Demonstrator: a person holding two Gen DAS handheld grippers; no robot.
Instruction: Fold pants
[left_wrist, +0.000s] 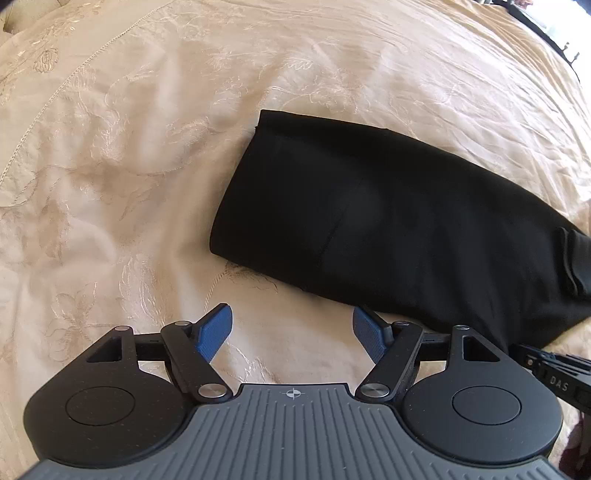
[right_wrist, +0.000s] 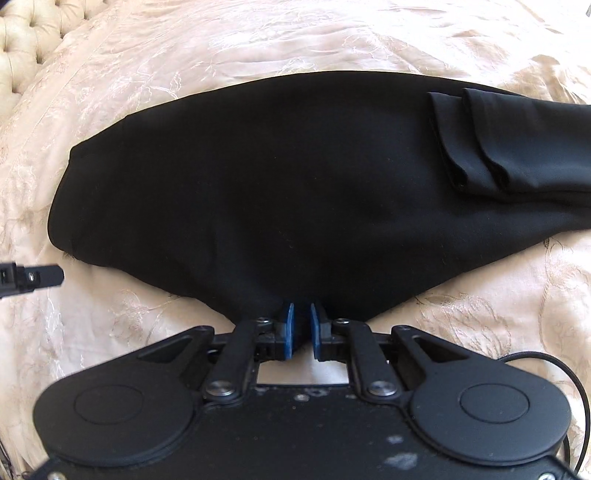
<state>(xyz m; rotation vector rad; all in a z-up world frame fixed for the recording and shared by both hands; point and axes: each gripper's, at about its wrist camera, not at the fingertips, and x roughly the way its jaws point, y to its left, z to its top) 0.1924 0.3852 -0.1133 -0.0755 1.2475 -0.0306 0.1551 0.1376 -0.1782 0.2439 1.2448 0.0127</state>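
On the bedspread (left_wrist: 110, 184), the right hand-held gripper (right_wrist: 302, 326) pinches the black pants (right_wrist: 277, 184); the left hand-held gripper (left_wrist: 291, 328) gapes empty.

Plain black pants (right_wrist: 295, 177) lie on a cream bedspread (left_wrist: 129, 166) embroidered with pale floral patterns.

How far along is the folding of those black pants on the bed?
Partly done. The pants lie as one long layered strip on the bedspread, so the legs look stacked already. In hand: the right gripper pinches the near edge of the cloth, while the left gripper is open over bare bedspread, holding nothing. Left: folding the strip shorter.
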